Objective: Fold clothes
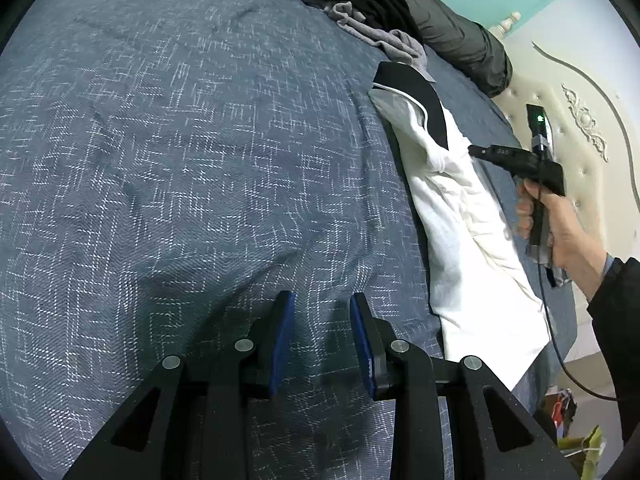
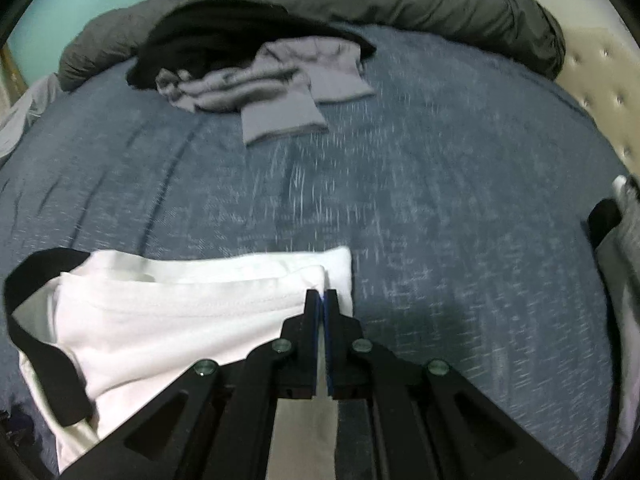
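White shirt (image 2: 168, 312) with black trim, half folded, long axis along the bed (image 1: 180, 160) edge nearest the headboard; right gripper (image 2: 321, 295) fingers pinched shut on its corner, left gripper (image 1: 322, 312) fingers narrowly apart, empty, well aside.

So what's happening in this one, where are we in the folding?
A person is folding a white garment with black trim on a blue bedspread. The right gripper has its jaws shut at the garment's folded edge; whether cloth is pinched is unclear. The left gripper hangs open over bare bedspread. A grey garment lies unfolded further back.
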